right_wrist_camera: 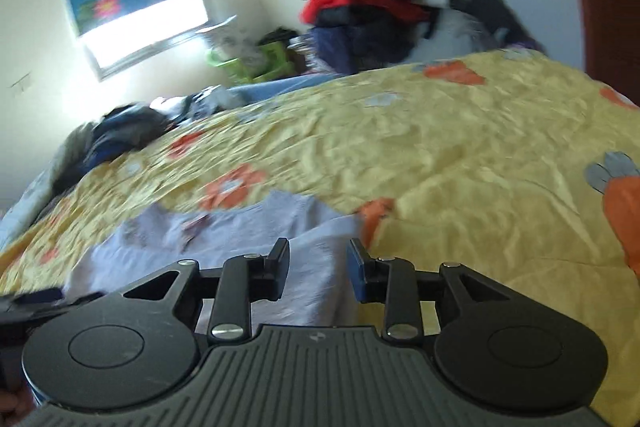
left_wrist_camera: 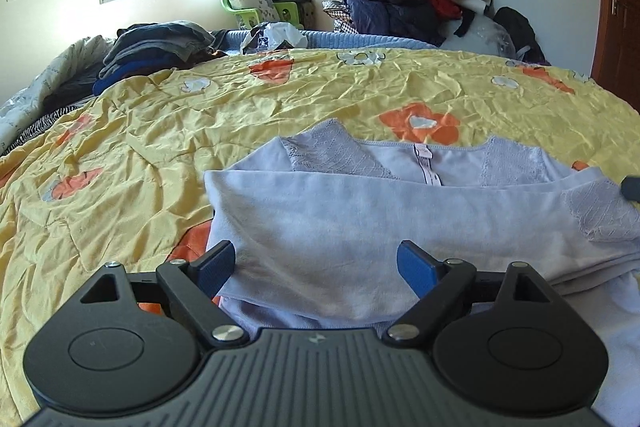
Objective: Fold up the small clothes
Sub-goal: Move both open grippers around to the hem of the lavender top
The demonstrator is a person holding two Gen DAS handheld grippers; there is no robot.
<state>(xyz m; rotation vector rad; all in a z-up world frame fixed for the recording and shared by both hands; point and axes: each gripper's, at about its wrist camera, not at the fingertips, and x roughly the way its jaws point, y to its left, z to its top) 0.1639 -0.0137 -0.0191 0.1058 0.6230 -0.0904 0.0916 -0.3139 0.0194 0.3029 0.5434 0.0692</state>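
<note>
Black tongs (left_wrist_camera: 316, 267), blue pads (left_wrist_camera: 414, 269), silver rivets

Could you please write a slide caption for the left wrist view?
Open left gripper poised over a partly folded pale lilac lace-trimmed top on a yellow floral quilt.

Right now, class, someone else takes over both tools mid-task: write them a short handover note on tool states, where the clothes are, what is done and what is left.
Left tool: open, low over the lilac garment, not gripping.
Right tool: part open above the garment's right edge, nothing pinched; that view is blurred.
The lilac garment lies on the yellow flowered quilt, one fold made, near part laid over the far part, neck label showing.
A folded stack sits far left.
Left to do: finish folding the garment smaller, then set it aside, probably with the stack.
</note>
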